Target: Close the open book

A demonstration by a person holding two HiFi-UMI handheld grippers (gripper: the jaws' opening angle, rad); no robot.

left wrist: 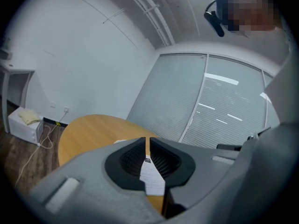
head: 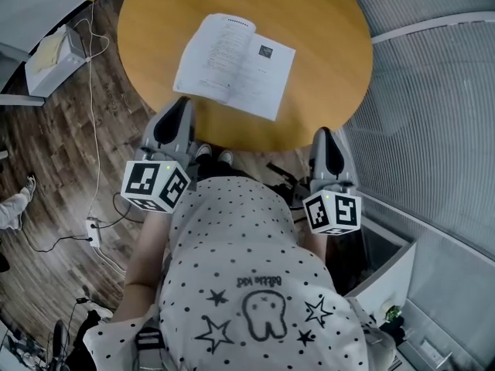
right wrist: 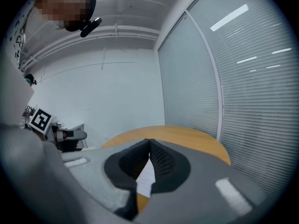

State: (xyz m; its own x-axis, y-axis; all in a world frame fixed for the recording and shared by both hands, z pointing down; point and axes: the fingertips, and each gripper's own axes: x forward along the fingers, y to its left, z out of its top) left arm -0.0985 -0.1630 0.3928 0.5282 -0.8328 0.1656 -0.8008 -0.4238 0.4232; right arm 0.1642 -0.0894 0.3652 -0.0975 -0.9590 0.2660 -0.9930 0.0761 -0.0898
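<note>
Overhead, a round wooden table (head: 325,45) fills the upper part of the head view. A wood-pattern floor (head: 62,153) lies to its left and a blind-covered glass wall (head: 441,114) to its right.

Person in a spotted shirt (head: 255,284) is at the table's near edge.

Open book (head: 236,64) lies flat on the table, pages up and slightly skewed. It sits toward the near edge, closer to the left gripper than the right.

Left gripper (head: 182,103): tips at the near rim, just beside the book's near-left corner; contact cannot be made out. Jaws closed to a thin slit, nothing held.

Right gripper (head: 323,134): tips at the near rim, well apart from the book. Jaws meet at the tips, empty.

White box (head: 54,60) sits beside the table at left. Power strip (head: 93,230) lies on the floor at lower left.
</note>
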